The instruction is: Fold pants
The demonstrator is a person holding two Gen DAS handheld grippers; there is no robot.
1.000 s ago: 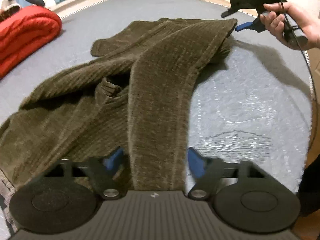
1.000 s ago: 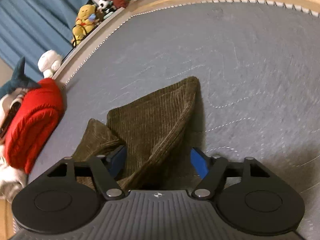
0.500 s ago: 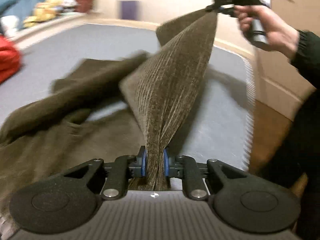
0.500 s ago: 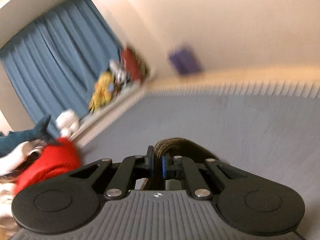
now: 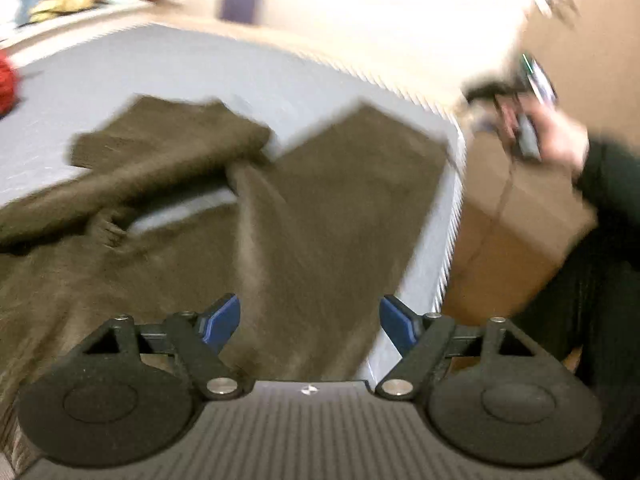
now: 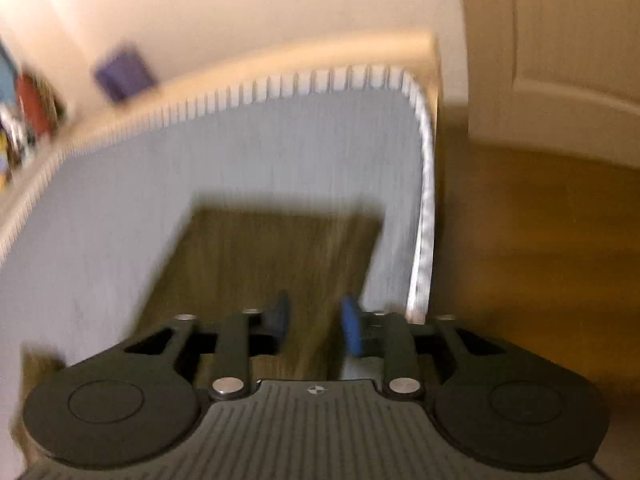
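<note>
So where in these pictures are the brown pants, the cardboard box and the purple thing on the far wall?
brown pants [image 5: 344,208]: left wrist view, middle of the flat-lying leg.
cardboard box [image 5: 516,232]: left wrist view, its front face beside the bed.
purple thing [image 6: 124,70]: right wrist view, its blurred centre.

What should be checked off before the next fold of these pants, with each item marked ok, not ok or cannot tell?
1. Left gripper released: ok. Its jaws have just been opening and the pads stand clear, with the pants lying beneath them.
2. Right gripper released: ok. Its jaws have just been opening; the leg lies below, not pinched.
3. Right-hand leg laid flat: ok, it lies straight along the mattress beside its edge.
4. Other leg flat: not ok, it is bunched and angled away.
5. Leg fully on the mattress: ok in the right wrist view, near the edge.
6. Waistband aligned: cannot tell, blurred and partly out of view.
</note>
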